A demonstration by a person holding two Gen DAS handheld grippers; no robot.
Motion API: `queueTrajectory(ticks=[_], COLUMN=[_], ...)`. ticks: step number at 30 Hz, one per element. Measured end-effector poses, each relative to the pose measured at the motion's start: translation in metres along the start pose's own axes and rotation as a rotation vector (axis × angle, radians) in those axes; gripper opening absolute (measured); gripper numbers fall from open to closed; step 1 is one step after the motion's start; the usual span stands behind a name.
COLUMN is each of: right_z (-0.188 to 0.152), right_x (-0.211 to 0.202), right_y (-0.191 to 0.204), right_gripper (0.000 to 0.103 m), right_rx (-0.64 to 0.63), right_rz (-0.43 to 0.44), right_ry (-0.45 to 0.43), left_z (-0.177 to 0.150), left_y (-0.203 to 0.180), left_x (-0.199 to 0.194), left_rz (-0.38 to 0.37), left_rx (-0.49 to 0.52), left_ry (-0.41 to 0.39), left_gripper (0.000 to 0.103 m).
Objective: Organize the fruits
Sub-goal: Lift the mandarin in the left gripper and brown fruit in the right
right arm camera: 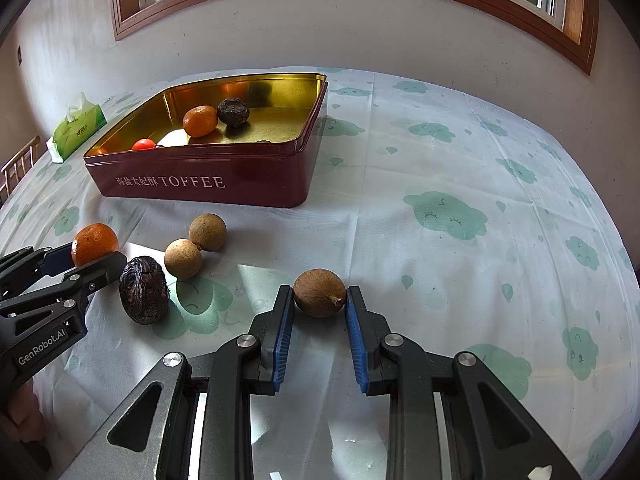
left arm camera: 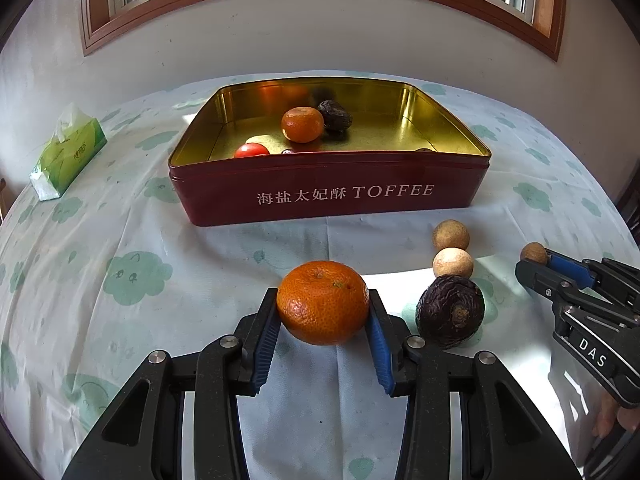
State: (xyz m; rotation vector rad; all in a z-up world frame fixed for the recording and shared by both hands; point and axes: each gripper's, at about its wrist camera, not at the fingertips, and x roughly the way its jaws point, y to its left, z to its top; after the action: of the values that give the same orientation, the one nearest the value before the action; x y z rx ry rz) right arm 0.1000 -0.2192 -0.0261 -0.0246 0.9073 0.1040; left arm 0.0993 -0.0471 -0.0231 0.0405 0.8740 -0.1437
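My left gripper [left arm camera: 323, 306] is shut on a mandarin [left arm camera: 322, 302], which also shows in the right wrist view [right arm camera: 94, 243]. My right gripper [right arm camera: 320, 298] is shut on a brown longan [right arm camera: 319, 292], seen at the far right of the left wrist view [left arm camera: 533, 253]. A red toffee tin [left arm camera: 328, 196] stands open behind, also in the right wrist view [right arm camera: 208, 184]. It holds a mandarin [left arm camera: 302, 124], a dark passion fruit [left arm camera: 335, 115] and a red tomato [left arm camera: 251, 150]. On the cloth lie a dark wrinkled passion fruit [left arm camera: 450, 311] and two longans [left arm camera: 452, 263] [left arm camera: 450, 235].
A green tissue pack [left arm camera: 66, 154] lies at the table's far left. The table has a white cloth with green cloud prints [right arm camera: 444, 208]. A wall with a wooden-framed window stands behind. A wooden chair back [right arm camera: 18, 164] shows at the left edge.
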Motion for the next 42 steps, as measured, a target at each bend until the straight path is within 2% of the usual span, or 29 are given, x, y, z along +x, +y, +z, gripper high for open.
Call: queueTrajectory(ticks=[12, 26, 42], right_z=[0.0002, 0.0002, 0.0078], right_x=[-0.0002, -0.0011, -0.0081], right_y=[0.0008, -0.0004, 0.0065], right_gripper=[0.024, 0.024, 0.024], right_rx=[-0.001, 0.017, 0.030], right_rz=[-0.001, -0.006, 0.022], right_ry=[0.000, 0.000, 0.005], left_z=[-0.0002, -0.0005, -0.0011], left_y=[0.0027, 0.0056, 0.0053], left_x=[-0.0016, -0.0005, -0.0065], left_rz=[0.013, -0.009, -0.010], left_rx=[-0.018, -0.043, -0.041], left_ry=[-0.011, -0.006, -0.036], left_gripper=[0.042, 0.042, 0.042])
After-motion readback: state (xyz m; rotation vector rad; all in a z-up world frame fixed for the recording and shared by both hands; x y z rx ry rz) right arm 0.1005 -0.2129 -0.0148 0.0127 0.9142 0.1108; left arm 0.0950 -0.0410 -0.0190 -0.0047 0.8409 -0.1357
